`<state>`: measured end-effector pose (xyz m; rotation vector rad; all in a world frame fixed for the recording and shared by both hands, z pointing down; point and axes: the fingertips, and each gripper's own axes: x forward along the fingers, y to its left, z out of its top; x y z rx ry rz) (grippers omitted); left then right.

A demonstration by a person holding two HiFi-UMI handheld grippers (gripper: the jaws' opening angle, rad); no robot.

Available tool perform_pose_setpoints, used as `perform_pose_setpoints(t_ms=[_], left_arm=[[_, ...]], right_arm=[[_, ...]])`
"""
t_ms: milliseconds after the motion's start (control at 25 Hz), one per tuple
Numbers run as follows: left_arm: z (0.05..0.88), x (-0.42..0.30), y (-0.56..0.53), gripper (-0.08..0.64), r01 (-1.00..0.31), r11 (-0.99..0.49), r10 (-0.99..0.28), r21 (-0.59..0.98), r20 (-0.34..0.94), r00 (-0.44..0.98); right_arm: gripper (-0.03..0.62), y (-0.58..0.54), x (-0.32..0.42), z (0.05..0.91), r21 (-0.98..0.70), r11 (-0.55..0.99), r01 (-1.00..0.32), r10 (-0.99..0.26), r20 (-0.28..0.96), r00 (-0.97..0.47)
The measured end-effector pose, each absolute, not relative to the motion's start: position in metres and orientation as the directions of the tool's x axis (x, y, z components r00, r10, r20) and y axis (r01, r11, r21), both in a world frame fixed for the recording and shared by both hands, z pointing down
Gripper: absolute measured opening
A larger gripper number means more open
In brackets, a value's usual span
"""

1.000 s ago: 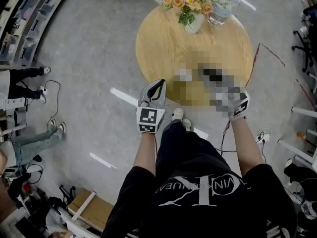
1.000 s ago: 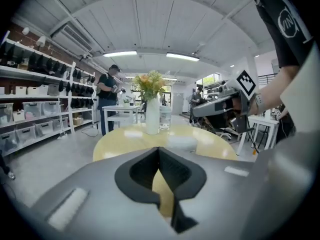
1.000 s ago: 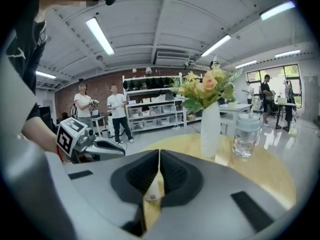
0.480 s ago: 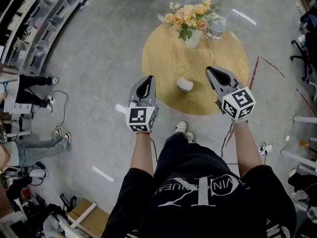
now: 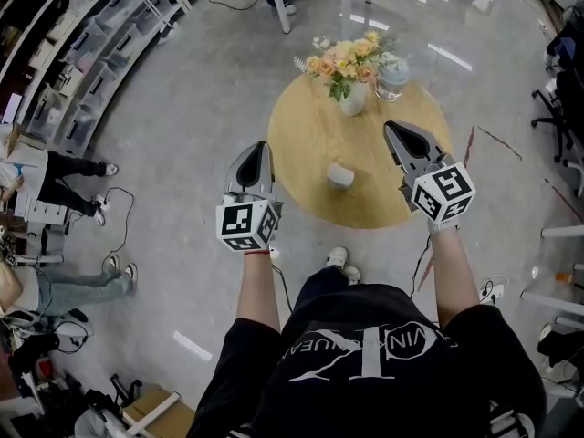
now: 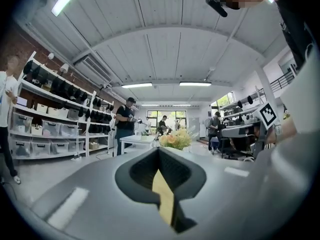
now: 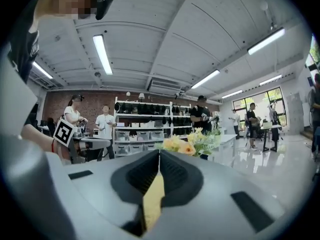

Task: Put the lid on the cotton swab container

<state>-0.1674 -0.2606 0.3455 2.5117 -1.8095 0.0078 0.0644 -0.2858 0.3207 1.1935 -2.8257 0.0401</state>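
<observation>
Apparently nothing is started: left gripper [image 5: 258, 150] and right gripper [image 5: 392, 129] are both clamped closed and empty, raised above the round table [image 5: 306, 140]. A small white container [image 5: 340, 176] sits untouched around seven o'clock from the table's centre. No separate lid can be made out.

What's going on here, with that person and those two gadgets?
A person stands at a round wooden table, holding up a left gripper and a right gripper. Both have their fingers shut on nothing. A small white container sits untouched on the table between them, with a vase of flowers and a glass jar farther back.
</observation>
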Motion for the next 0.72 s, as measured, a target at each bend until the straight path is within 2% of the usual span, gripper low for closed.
perform_pose_setpoints(t_ms=[360,720], left_arm=[[0.316,-0.185,-0.258,0.009,-0.959,-0.283,-0.959,0.011,0.016,0.283],[0.295,-0.194,-0.251,0.01,-0.962,-0.271,-0.962,0.009,-0.02,0.271]], right_arm=[[0.018,-0.286,0.077,0.281,0.037,0.673,-0.739,-0.74,0.001,-0.673],[0.018,-0.28,0.077,0.268,0.06,0.663,-0.746,-0.746,-0.023,-0.665]])
